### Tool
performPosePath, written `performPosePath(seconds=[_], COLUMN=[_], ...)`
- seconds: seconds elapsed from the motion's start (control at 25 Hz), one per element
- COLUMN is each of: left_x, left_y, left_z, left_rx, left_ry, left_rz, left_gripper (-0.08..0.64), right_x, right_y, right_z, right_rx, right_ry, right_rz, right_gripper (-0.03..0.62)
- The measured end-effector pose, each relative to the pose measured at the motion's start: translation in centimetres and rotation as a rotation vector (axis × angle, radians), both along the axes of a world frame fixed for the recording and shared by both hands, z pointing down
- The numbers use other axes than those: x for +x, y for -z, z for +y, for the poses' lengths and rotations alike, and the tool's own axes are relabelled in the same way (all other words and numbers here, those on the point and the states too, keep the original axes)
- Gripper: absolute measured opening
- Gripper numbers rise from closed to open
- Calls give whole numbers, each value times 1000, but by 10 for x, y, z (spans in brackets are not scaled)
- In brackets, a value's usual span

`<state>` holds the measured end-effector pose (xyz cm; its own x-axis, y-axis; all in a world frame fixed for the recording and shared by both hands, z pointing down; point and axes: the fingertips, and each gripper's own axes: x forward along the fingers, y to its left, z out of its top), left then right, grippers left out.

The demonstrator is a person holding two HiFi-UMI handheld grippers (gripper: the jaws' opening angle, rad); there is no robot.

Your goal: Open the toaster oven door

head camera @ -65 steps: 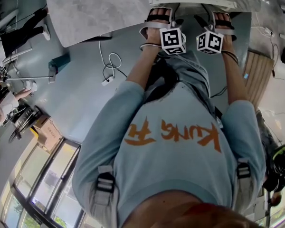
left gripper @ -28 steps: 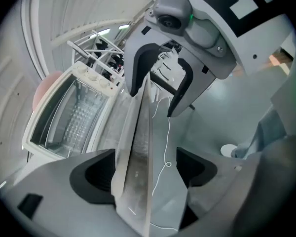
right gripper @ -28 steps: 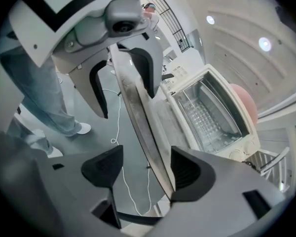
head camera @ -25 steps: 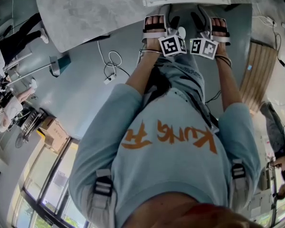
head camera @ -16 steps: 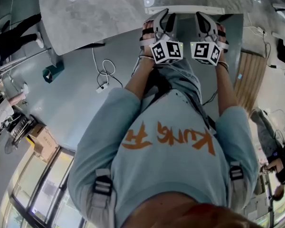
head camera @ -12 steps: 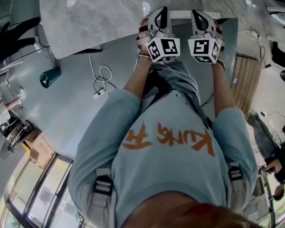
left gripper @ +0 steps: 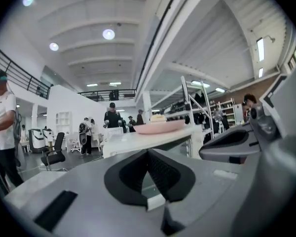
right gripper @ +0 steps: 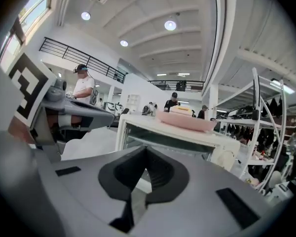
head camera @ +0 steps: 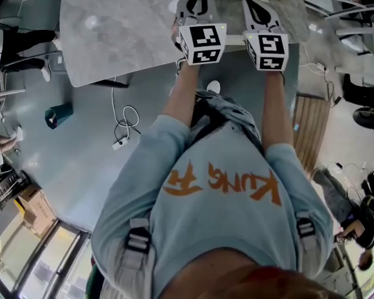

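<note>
Both jaws together, nothing in either. The left gripper (left gripper: 148, 154) has only just finished closing and the right gripper (right gripper: 146, 154) is fully shut. They are held up side by side, aimed roughly level at the toaster oven (right gripper: 173, 141). It sits straight ahead of them on the counter (head camera: 112, 30), not touched yet. The door faces the grippers and looks shut: glass front in a white frame, control knob (right gripper: 225, 160) at the oven's right end as the grippers see it. A pink plate (right gripper: 187, 121) with something pale yellow on it sits on top of the oven. Handling guess: the door is stiff and hinged, likely a drop-down with light latch or spring resistance. The oven body looks light, so a hard yank could drag it along the counter and shake the plate off. The glass is slick and fragile, so don't press on it. Take the handle along the door's top edge, near the middle — I can't make the handle out clearly from here. The jaws would need to open first, or stay shut and hook it from above.
</note>
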<state>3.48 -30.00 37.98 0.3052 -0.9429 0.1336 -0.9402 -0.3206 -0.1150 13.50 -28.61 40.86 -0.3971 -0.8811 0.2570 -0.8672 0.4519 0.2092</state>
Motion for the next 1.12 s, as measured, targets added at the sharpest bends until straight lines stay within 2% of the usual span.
performPosePath(seconds=[0.08, 0.16, 0.32, 0.4, 0.68, 1.12], left_x=[-4, -7, -5, -6, 2, 3], left_y=[26, 47, 74, 82, 85, 94], left_z=[-7, -13, -17, -11, 13, 15], left_rx=[13, 7, 10, 20, 83, 122], left_ry=[-2, 1, 10, 4, -3, 1], left_rz=[111, 195, 239, 238, 170, 187], left_gripper=[2, 2, 2, 2, 2, 2], right_x=[-1, 5, 31, 39, 54, 56], right_y=[22, 45, 83, 94, 101, 109], right_z=[-9, -18, -22, -16, -1, 0], right_rx=[37, 70, 111, 122, 127, 148], right_ry=[-17, -50, -151, -176, -183, -172], right_rz=[-5, -53, -212, -247, -269, -261], right_gripper=[-5, -3, -5, -4, -5, -3])
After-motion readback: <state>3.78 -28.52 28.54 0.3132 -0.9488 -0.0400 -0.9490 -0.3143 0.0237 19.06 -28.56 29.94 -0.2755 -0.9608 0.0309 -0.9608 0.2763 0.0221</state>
